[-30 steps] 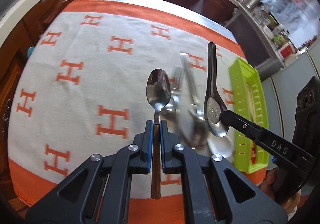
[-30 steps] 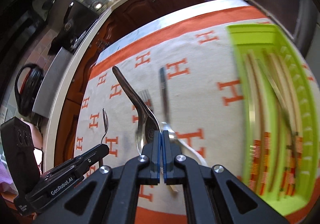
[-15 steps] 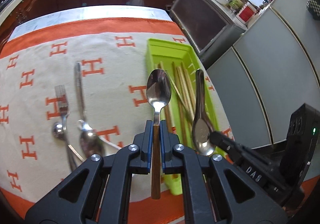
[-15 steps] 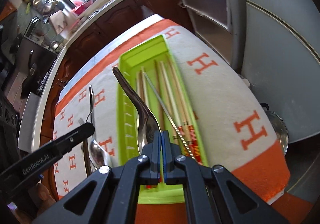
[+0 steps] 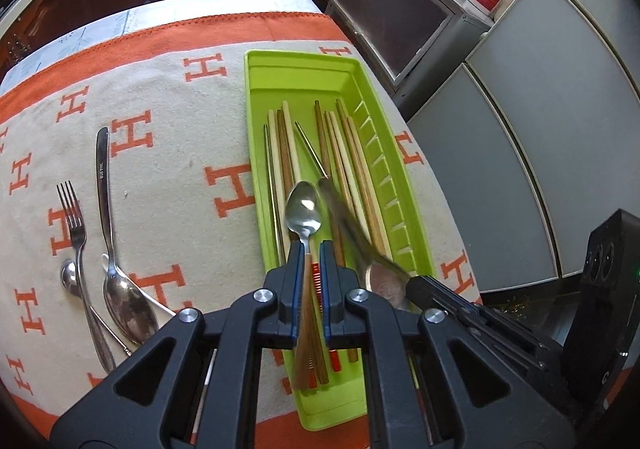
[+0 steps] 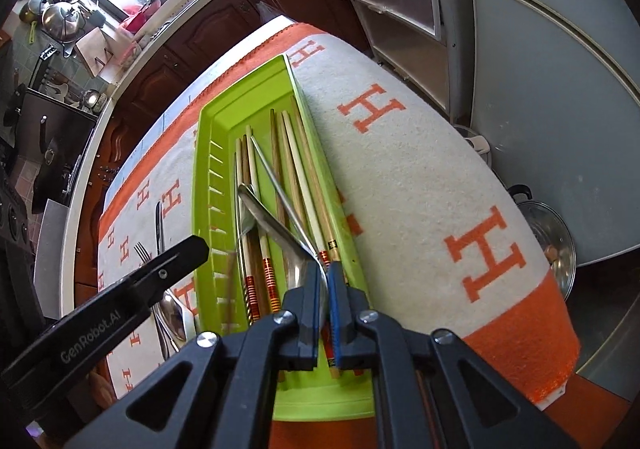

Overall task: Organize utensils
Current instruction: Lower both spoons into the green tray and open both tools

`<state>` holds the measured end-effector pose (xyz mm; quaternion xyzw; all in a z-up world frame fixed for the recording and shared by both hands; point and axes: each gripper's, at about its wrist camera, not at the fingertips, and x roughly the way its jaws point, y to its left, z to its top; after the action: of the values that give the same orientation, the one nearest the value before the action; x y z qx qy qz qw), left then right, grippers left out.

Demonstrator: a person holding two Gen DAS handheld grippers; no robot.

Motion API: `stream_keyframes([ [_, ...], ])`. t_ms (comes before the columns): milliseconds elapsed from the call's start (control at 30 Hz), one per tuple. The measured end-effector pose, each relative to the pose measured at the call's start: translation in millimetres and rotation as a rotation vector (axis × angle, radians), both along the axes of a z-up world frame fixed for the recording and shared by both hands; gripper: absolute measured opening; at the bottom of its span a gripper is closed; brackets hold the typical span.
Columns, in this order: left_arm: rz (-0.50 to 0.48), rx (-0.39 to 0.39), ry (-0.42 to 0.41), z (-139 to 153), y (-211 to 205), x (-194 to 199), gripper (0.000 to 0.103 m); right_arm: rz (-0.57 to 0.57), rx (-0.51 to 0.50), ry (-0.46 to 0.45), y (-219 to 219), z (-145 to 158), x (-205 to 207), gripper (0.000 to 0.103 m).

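Note:
A lime-green utensil tray (image 5: 304,73) (image 6: 208,153) lies on the orange-and-white cloth and holds several chopsticks (image 5: 352,153) (image 6: 296,161). My left gripper (image 5: 310,261) is shut on a wooden-handled spoon (image 5: 303,207), bowl forward, above the tray's near half. My right gripper (image 6: 325,289) is shut on the bowl of a steel soup spoon (image 6: 276,227), its handle pointing forward over the chopsticks. That spoon shows blurred in the left wrist view (image 5: 348,225), just right of my left gripper.
On the cloth left of the tray lie a fork (image 5: 74,225), a steel spoon (image 5: 110,233) and a small spoon (image 5: 69,279). Grey cabinets (image 5: 520,129) stand right of the table. A steel pot (image 6: 548,249) sits below the table's right edge.
Both grippers have swung right from the loose cutlery to above the green tray, each still holding its spoon. The soup spoon has dropped lower over the chopsticks.

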<state>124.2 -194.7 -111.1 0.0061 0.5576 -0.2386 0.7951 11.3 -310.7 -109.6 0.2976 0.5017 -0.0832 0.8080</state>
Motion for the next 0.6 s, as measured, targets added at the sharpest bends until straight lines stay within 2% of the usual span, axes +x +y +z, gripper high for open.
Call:
stream_keyframes([
  [267, -0.001, 0.011, -0.012, 12.4, 19.6, -12.2, 0.005, 0.032, -0.01, -0.023, 8.5, 6.7, 2.0, 0.006],
  [600, 0.101, 0.005, -0.034, 30.4, 88.6, -18.4, 0.005, 0.077, -0.024, -0.05, 24.8, 14.5, 4.5, 0.006],
])
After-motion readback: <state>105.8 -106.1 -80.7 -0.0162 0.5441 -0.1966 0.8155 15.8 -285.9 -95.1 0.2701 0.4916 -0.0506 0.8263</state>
